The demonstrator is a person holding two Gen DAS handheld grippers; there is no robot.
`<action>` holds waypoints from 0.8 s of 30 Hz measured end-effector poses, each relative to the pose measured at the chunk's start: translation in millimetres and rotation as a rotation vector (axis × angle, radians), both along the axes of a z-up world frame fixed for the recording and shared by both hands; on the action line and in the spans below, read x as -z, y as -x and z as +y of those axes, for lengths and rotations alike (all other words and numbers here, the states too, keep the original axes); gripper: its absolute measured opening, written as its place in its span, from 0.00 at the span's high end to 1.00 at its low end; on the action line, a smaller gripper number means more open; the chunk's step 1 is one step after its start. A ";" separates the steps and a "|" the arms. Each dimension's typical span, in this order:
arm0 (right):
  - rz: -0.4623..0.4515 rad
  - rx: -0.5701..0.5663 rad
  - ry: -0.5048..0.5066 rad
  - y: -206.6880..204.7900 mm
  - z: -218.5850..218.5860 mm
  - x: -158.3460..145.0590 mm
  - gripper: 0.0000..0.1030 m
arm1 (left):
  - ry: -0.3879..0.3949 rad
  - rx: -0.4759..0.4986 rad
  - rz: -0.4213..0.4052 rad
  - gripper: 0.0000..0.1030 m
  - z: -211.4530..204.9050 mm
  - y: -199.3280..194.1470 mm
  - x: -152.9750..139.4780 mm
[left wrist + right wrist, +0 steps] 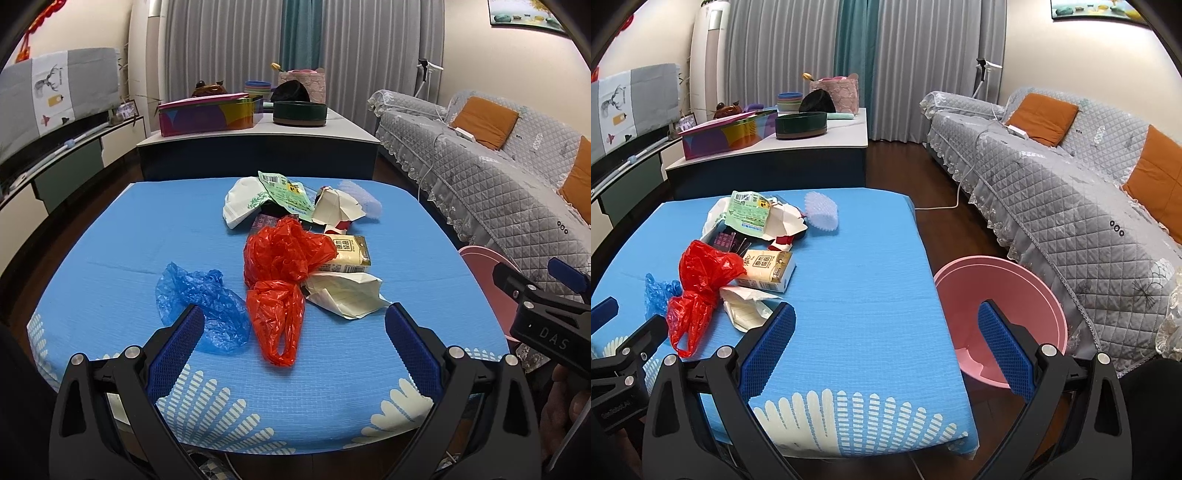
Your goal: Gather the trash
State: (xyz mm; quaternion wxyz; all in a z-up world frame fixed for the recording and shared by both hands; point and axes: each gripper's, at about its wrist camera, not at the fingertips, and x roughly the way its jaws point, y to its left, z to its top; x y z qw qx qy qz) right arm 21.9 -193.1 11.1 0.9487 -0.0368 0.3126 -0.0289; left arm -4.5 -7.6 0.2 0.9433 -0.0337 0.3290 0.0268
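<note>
A pile of trash lies on the blue tablecloth [110, 258]: a red plastic bag [284, 273], a blue plastic bag [203, 306], crumpled cream paper [347, 295], a tissue pack [347, 254], a green wrapper [286, 192], white paper [240, 203] and a bubble-wrap piece [360, 199]. My left gripper [293, 332] is open and empty, just short of the red and blue bags. My right gripper [886, 332] is open and empty over the table's right edge, beside the pink bin [997, 295]. The red bag [701, 280] and tissue pack [768, 269] lie to its left.
The pink bin stands on the floor between the table and a grey quilted sofa [1071, 206] with orange cushions. A second table [258, 144] behind holds a colourful box [207, 118], a dark round tin [299, 112] and bowls. A TV cabinet [55, 155] runs along the left.
</note>
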 end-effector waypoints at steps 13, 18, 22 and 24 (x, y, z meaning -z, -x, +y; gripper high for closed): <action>-0.002 0.000 0.006 -0.2 -0.4 -2.4 0.06 | 0.005 -0.001 0.000 0.08 0.8 0.2 -0.7; -0.001 0.001 0.005 0.0 0.1 -2.0 0.06 | 0.008 0.000 0.002 0.08 1.9 -0.3 -0.6; -0.003 0.001 0.006 0.1 -0.2 -1.5 0.06 | 0.009 0.000 0.002 0.08 1.9 -1.0 -0.2; -0.003 0.003 0.008 0.2 -0.4 -1.6 0.06 | 0.009 0.000 0.001 0.08 1.9 -1.0 -0.3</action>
